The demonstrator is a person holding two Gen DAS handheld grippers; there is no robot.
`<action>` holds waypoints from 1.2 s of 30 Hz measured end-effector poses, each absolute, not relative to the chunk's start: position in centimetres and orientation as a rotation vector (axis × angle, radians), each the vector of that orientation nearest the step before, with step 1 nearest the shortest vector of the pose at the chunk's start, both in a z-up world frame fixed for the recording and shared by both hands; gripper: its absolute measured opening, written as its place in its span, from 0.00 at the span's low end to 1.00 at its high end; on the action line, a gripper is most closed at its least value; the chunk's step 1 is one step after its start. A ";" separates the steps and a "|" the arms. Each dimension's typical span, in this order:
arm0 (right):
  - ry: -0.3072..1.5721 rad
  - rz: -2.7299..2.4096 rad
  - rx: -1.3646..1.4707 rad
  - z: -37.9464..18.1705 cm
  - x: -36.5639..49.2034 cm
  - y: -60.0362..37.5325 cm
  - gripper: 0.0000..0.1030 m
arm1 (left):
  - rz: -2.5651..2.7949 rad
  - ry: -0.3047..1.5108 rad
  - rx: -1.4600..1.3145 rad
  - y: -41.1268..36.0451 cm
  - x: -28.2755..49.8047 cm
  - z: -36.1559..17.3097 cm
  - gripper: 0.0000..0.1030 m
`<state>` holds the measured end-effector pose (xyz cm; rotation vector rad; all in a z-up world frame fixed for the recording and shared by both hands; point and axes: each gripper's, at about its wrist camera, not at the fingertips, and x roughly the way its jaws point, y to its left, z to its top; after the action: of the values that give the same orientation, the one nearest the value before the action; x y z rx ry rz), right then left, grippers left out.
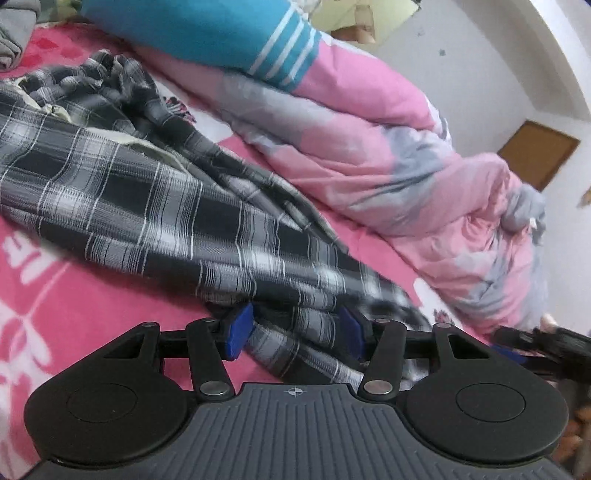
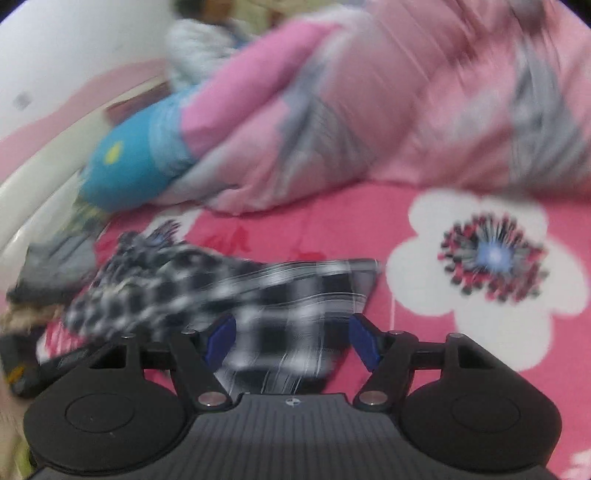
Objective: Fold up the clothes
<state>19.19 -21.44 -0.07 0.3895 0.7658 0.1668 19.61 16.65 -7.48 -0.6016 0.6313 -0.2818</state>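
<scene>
A bed (image 1: 92, 302) with a pink flowered sheet carries everything here, with a pink and grey quilt (image 1: 388, 158) bunched along its far side below a white wall, and a blue striped pillow (image 1: 207, 33) lying against the quilt. The plaid shirt (image 1: 147, 206) lies crumpled in a long, twisted heap across the sheet, not yet spread flat. The left gripper (image 1: 295, 330) hovers low over the near end of the shirt, its jaws about half apart with a ridge of cloth lying between them but no pad pressing on it. The right gripper (image 2: 291, 341) sits over another corner of the shirt (image 2: 258, 295), its jaws wide and holding nothing; the right wrist view is badly smeared, so the cloth's exact edge there is hard to read. The folding looks barely begun. The risk from here is that either gripper pinches a bunched fold and takes several layers at once, which would drag the heap rather than open it. The sheet could also get caught with the shirt if the jaws close too low.
</scene>
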 end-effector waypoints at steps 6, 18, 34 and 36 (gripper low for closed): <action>0.847 0.034 0.561 -6.0 26.6 -23.9 0.66 | -0.248 0.573 -0.562 16.5 19.5 -6.6 0.50; 0.488 0.238 0.418 2.7 20.5 -19.9 0.04 | -0.188 0.529 -0.556 17.6 19.1 -6.2 0.50; 0.688 0.470 0.179 4.4 10.3 -9.9 0.48 | -0.190 0.538 -0.591 18.8 18.5 -6.1 0.50; 0.733 0.398 0.226 3.1 11.9 -10.9 0.60 | -0.199 0.565 -0.554 17.9 18.7 -6.3 0.50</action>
<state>11.93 -10.94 3.10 0.2263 0.7325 0.3981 18.72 17.95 -6.32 -0.5542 0.5655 -0.1995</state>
